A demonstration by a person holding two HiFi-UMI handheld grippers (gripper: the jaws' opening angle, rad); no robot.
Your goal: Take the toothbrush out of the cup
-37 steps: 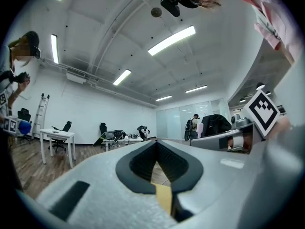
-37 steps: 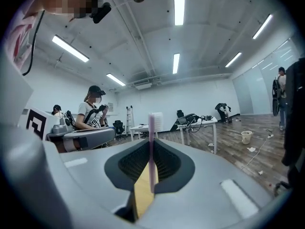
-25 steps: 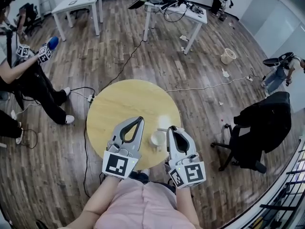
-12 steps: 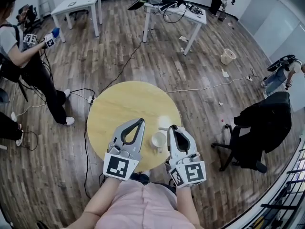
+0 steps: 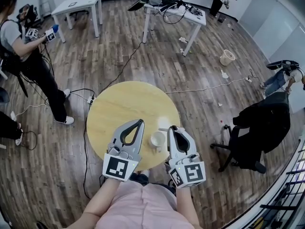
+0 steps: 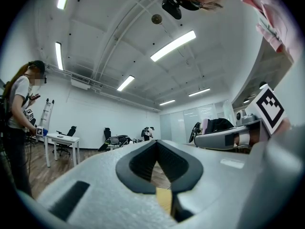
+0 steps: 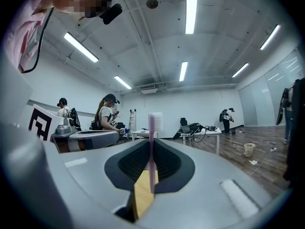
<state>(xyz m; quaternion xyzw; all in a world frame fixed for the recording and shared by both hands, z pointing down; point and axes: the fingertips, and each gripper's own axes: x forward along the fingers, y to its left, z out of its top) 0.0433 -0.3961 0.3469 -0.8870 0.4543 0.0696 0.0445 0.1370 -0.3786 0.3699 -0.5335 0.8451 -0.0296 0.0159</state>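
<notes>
The left gripper (image 5: pixel 139 123) is being held idle over the round table (image 5: pixel 119 101), its jaws pressed together on nothing, just beside the white cup (image 5: pixel 157 139) standing between the two grippers. In the right gripper (image 5: pixel 171 128), the toothbrush (image 7: pixel 151 163) is being pinched upright by its handle, bristles uppermost, its lower end seemingly hanging free of the cup, so the lifting-out is judged nearly done. What is being called for next is a carry clear of the rim and a gentle laying on the table before the pinch is loosened.
</notes>
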